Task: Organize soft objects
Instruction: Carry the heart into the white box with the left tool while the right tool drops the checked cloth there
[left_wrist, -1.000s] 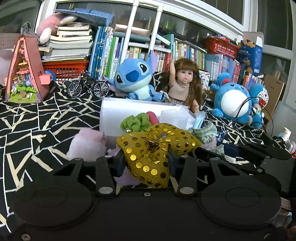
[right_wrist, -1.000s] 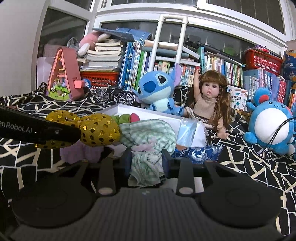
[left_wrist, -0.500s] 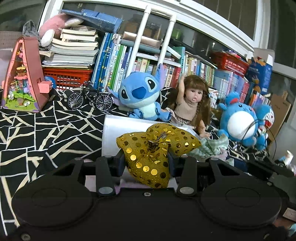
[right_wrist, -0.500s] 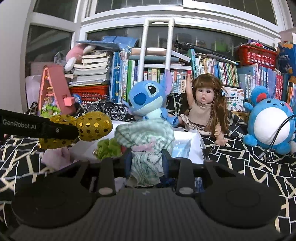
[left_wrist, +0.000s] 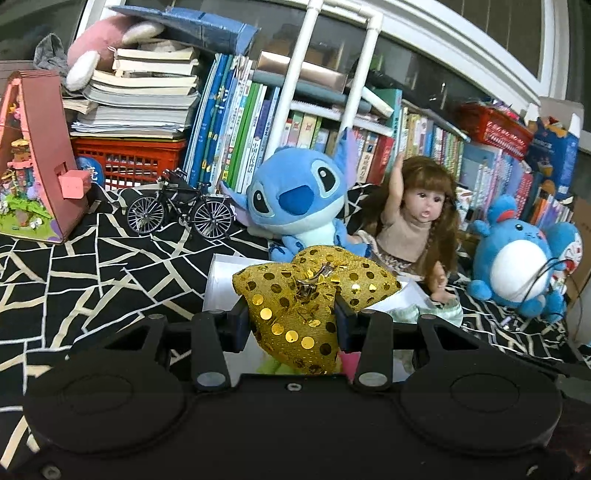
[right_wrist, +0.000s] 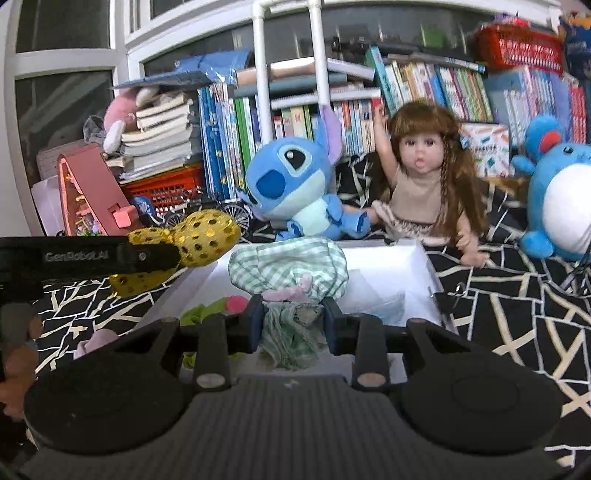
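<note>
Gold sequinned bow (left_wrist: 314, 291): clamped in your left gripper (left_wrist: 290, 321), carried above the near-left corner of the white box (right_wrist: 424, 266); green checked cloth (right_wrist: 288, 266): pinched tight in your right gripper (right_wrist: 291, 325), over the box's middle; green scrunchie (right_wrist: 201, 314) already inside; pink soft piece (right_wrist: 98, 339) outside, apparently left; both grippers tilt slightly downward, side by side.

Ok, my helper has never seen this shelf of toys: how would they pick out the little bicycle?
Start at the red crate under the stacked books. In front of it, on the black-and-white cloth, stands the model bicycle, left of the blue plush. It is the only black, wire-spoked metal thing among soft toys.
</note>
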